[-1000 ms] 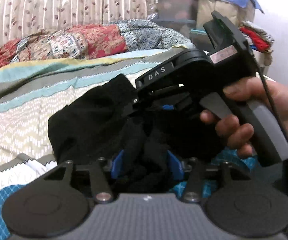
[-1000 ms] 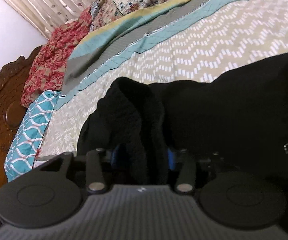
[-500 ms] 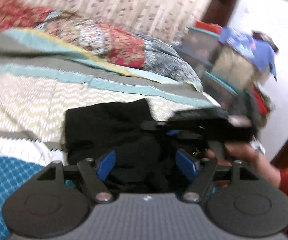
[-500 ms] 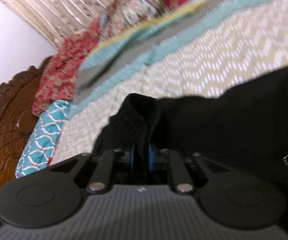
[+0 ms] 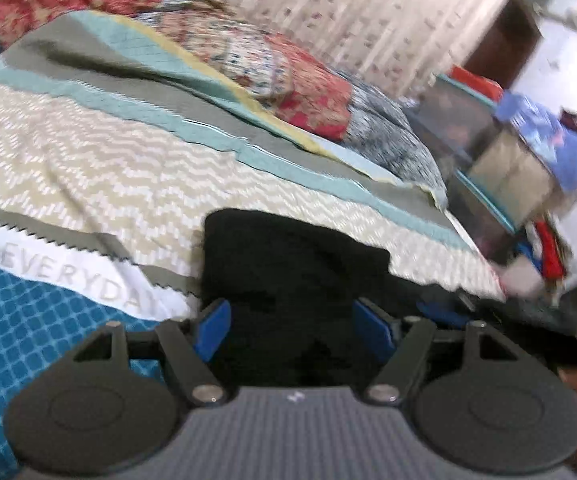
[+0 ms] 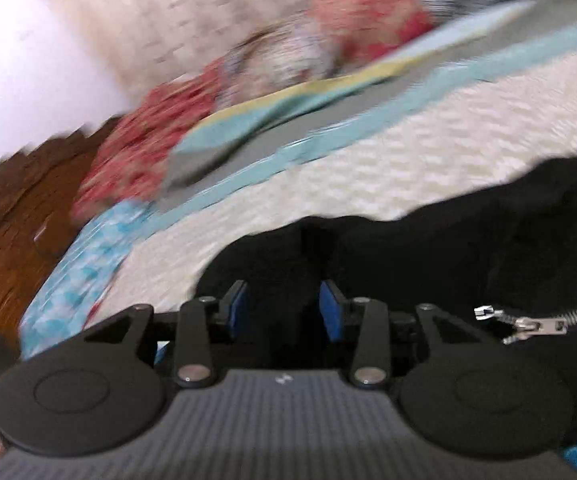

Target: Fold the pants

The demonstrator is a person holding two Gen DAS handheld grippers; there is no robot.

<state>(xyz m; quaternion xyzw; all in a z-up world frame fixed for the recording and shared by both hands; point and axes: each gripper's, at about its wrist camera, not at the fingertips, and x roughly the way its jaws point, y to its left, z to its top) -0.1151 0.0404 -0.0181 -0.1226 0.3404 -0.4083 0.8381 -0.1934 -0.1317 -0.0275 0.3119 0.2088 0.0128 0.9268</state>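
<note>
The left tongs stand spread wide, blue pads on either side of the black pants but gripping nothing. The right tongs are also parted, with dark cloth lying loose between the pads. The pants rest in a folded heap on the bed, near its edge, with the zipper just beside the right tongs. With nothing held, the fold may slump open. A pad could snag the zipper or drag the top layer askew, and a nudge might slide the heap toward the bed's edge.
</note>
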